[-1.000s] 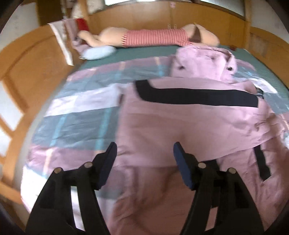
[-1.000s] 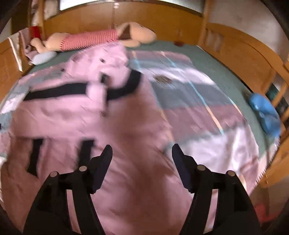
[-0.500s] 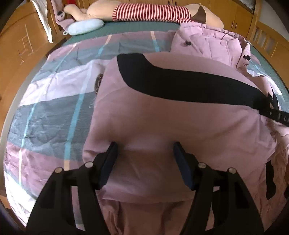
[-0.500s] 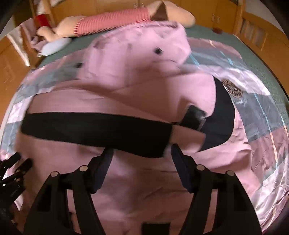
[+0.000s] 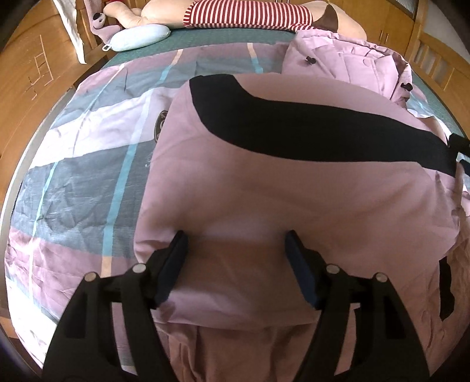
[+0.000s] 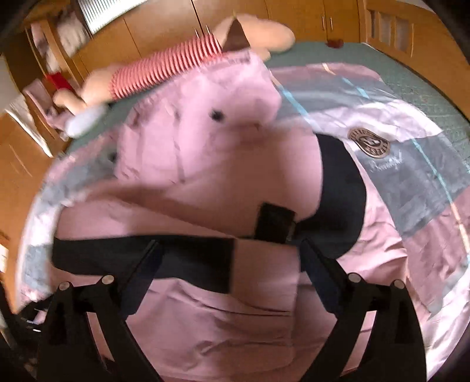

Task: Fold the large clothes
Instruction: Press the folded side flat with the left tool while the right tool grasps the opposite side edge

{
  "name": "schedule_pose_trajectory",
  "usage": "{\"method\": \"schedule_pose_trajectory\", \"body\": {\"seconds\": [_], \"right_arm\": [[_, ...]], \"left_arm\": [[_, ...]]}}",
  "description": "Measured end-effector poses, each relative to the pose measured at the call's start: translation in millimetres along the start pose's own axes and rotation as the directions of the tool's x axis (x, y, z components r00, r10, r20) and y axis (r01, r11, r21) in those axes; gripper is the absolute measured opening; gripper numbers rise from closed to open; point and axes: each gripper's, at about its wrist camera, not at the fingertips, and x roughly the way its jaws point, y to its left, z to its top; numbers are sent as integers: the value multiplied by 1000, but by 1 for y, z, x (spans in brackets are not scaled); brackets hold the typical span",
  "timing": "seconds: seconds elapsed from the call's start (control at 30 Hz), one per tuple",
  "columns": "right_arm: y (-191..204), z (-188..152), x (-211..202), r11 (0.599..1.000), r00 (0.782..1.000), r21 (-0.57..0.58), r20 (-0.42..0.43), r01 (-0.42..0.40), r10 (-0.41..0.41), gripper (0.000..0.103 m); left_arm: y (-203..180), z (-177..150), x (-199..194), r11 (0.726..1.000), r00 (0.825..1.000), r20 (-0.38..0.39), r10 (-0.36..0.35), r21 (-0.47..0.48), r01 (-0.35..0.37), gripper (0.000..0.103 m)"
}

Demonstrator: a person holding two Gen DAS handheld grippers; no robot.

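Fingers on the right gripper (image 6: pixel 230 249) just popped wide, nothing pinched; left gripper (image 5: pixel 235 246) open too, so the puffy pink black-banded coat (image 5: pixel 293 205) looks dropped, fold laid.

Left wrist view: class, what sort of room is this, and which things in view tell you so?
Most likely a bedroom. A pink coat lies spread on a bed's patchwork quilt, a long striped plush toy and a small blue pillow rest at the far end, and wooden cupboards line the wall.
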Motion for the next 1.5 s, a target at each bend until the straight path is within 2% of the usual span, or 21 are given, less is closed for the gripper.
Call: {"method": "schedule_pose_trajectory", "body": {"seconds": [0.13,0.3,0.43,0.47,0.5,0.57,0.63,0.73,0.83,0.87,0.93,1.0,1.07,1.17,1.2,1.27,1.3,1.33,1.37,1.43,1.5], "right_arm": [[10,0,-13,1000,999,-14,39,-14,15,90],[24,-3,-23,998,990,-61,141,20,-12,86],[13,-3,-19,993,972,20,206,113,-114,83],[11,-3,-15,995,976,26,193,99,-102,83],[12,-3,0,994,987,6,121,109,-109,83],[23,-9,39,973,980,-133,-36,190,-196,83],[24,-3,39,969,981,-166,-37,184,-193,83],[9,36,10,997,997,-45,52,64,-62,83],[0,94,10,997,992,13,100,70,-71,83],[-2,121,23,996,991,15,92,93,-94,83],[-3,158,51,978,975,-2,77,208,-207,83],[-3,191,86,945,945,-37,39,326,-324,83],[-6,215,117,894,894,-40,7,447,-447,83],[-13,227,150,887,885,-11,-59,462,-462,83],[-15,226,157,886,883,-3,-75,464,-462,79],[-19,223,169,902,898,23,-105,431,-426,49],[-18,220,170,917,914,49,-111,397,-390,25],[-14,218,165,911,912,64,-91,407,-401,10],[-7,215,158,913,914,54,-58,404,-401,5],[15,208,128,936,935,-2,48,352,-351,3],[29,195,83,970,961,-34,152,239,-232,2]], "left_arm": [[-1,-1,-3,1000,1000,11,11,5,-11,70],[-2,-3,-2,1000,1000,10,22,12,-23,72],[-1,-3,-2,1000,1000,16,24,3,-24,73],[-2,-3,-2,1000,1000,17,22,3,-22,74],[-3,-3,-2,1000,1000,18,23,7,-23,74],[-3,-4,-2,999,999,21,31,10,-31,75],[-1,-3,-1,1000,999,18,29,-2,-29,76],[0,-3,1,999,999,16,33,-12,-33,78],[-3,-3,2,999,999,22,47,-2,-47,78],[-3,-3,3,999,999,23,49,-1,-49,79],[-3,-3,4,999,998,21,51,-3,-51,80],[-5,-2,5,999,998,19,54,-4,-54,81],[-5,-2,6,999,998,16,54,-3,-54,82],[-5,-1,8,999,998,14,55,-2,-55,83],[-6,-1,9,998,998,13,57,1,-57,84],[-6,-1,9,998,998,11,60,-2,-60,85],[-6,-1,9,998,998,11,59,-4,-59,85],[-6,-1,9,998,998,11,61,-3,-60,85],[-6,-1,9,998,998,12,62,-3,-62,85],[-6,-2,9,998,998,13,67,-5,-67,85],[-7,-2,10,997,997,12,73,-5,-73,85]]}}
